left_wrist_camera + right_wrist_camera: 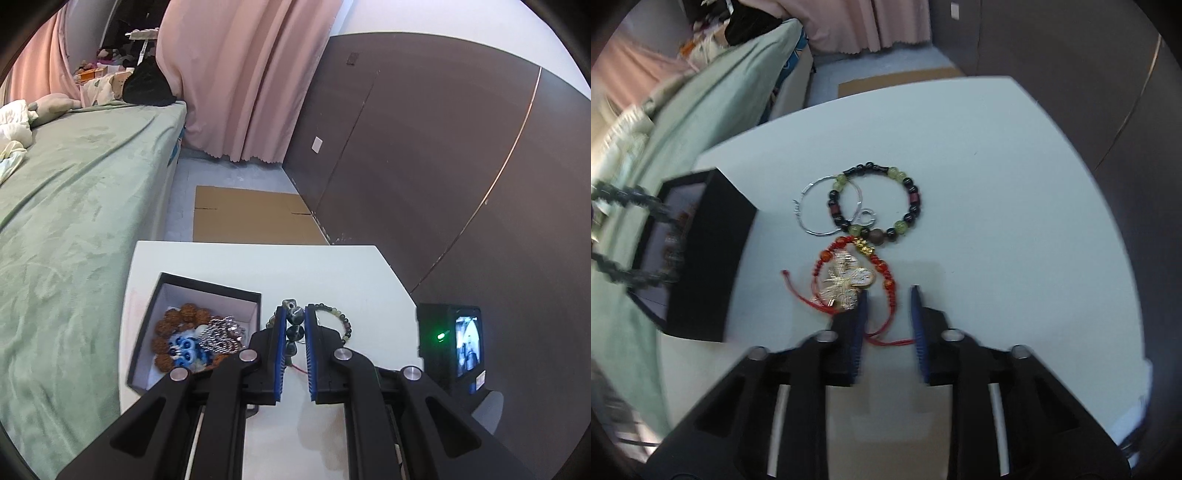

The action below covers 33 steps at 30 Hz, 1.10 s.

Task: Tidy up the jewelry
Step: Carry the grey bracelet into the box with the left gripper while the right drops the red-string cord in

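Note:
My left gripper (295, 312) is shut on a dark stone bead bracelet (295, 326), which it holds above the white table (332, 273) just right of the open black box (207, 291). Brown beads, blue beads and a silver chain lie in the box. In the blurred right wrist view the same dark bracelet (635, 199) hangs over the box (713, 258). My right gripper (889, 291) stands open low over a red cord bracelet (879, 262) with a gold flower charm (846, 284); a red cord tail lies between its jaws. A black-and-green bead bracelet (912, 199) and a silver hoop (812, 206) lie beyond.
A bed with a green sheet (74, 221) runs along the table's left side. A black device with a lit screen (454, 343) stands at the table's right edge. Flat cardboard (251, 218) lies on the floor beyond, between a pink curtain (240, 74) and dark wall panels (424, 166).

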Each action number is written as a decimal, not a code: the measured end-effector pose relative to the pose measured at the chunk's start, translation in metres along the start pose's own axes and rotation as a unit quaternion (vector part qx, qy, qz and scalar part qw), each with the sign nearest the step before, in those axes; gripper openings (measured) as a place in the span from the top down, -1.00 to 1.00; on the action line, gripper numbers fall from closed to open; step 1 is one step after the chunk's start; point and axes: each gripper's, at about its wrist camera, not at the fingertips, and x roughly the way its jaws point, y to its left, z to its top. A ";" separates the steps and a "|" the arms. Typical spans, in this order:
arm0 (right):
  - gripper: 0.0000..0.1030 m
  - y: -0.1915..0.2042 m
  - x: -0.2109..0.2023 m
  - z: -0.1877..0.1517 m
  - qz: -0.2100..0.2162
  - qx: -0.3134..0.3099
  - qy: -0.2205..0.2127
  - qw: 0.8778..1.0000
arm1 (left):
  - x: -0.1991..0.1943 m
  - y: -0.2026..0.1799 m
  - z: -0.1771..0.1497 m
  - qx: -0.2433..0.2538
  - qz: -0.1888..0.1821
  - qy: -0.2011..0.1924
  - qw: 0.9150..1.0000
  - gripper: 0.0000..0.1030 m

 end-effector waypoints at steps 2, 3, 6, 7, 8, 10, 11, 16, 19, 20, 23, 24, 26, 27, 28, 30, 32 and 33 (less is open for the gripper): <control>0.90 -0.006 0.000 -0.002 0.006 0.009 -0.001 1.000 | -0.008 0.006 -0.001 -0.005 0.002 -0.003 1.000 0.85; 0.90 -0.009 0.000 -0.002 0.013 0.014 0.001 1.000 | -0.013 0.010 -0.001 -0.008 0.004 -0.006 1.000 0.85; 0.91 -0.016 -0.010 -0.004 0.051 0.039 -0.003 0.998 | -0.024 0.019 -0.002 -0.019 0.007 -0.012 1.000 0.85; 0.91 -0.017 -0.015 -0.003 0.056 0.041 -0.008 0.998 | -0.028 0.023 -0.002 -0.023 0.006 -0.013 1.000 0.85; 0.91 -0.016 -0.021 0.000 0.063 0.044 -0.014 0.997 | -0.032 0.026 -0.003 -0.028 0.005 -0.015 0.999 0.85; 0.91 -0.013 -0.033 0.005 0.079 0.047 -0.028 0.995 | -0.037 0.031 -0.002 -0.032 0.007 -0.019 0.999 0.85; 0.91 -0.012 -0.041 0.006 0.089 0.047 -0.037 0.994 | -0.039 0.033 -0.002 -0.035 0.007 -0.020 0.999 0.85; 0.91 0.001 -0.061 0.016 0.128 0.050 -0.066 0.988 | -0.050 0.045 -0.004 -0.048 0.005 -0.024 0.999 0.85; 0.91 0.007 -0.075 0.020 0.168 0.052 -0.088 0.981 | -0.054 0.052 -0.003 -0.056 0.005 -0.027 0.998 0.85; 0.91 0.010 -0.078 0.023 0.176 0.051 -0.094 0.979 | -0.055 0.055 -0.003 -0.059 0.005 -0.029 0.998 0.85; 0.91 0.018 -0.087 0.022 0.204 0.052 -0.103 0.972 | -0.057 0.060 0.000 -0.067 0.005 -0.031 0.997 0.85; 0.91 0.021 -0.089 0.023 0.212 0.052 -0.105 0.970 | -0.058 0.063 0.001 -0.069 0.006 -0.032 0.997 0.85; 0.90 0.027 -0.090 0.026 0.228 0.052 -0.107 0.966 | -0.059 0.068 0.003 -0.073 0.006 -0.034 0.997 0.85; 0.90 0.029 -0.090 0.026 0.235 0.052 -0.106 0.965 | -0.060 0.070 0.004 -0.075 0.006 -0.035 0.997 0.85; 0.90 0.032 -0.090 0.028 0.243 0.050 -0.105 0.963 | -0.060 0.072 0.005 -0.077 0.006 -0.036 0.996 0.85; 0.90 0.040 -0.089 0.030 0.259 0.046 -0.101 0.960 | -0.061 0.076 0.007 -0.079 0.006 -0.038 0.996 0.85; 0.90 0.050 -0.084 0.031 0.276 0.040 -0.092 0.956 | -0.060 0.078 0.009 -0.080 0.005 -0.038 0.996 0.85; 0.90 0.052 -0.082 0.031 0.283 0.039 -0.088 0.954 | -0.060 0.079 0.010 -0.081 0.004 -0.039 0.996 0.85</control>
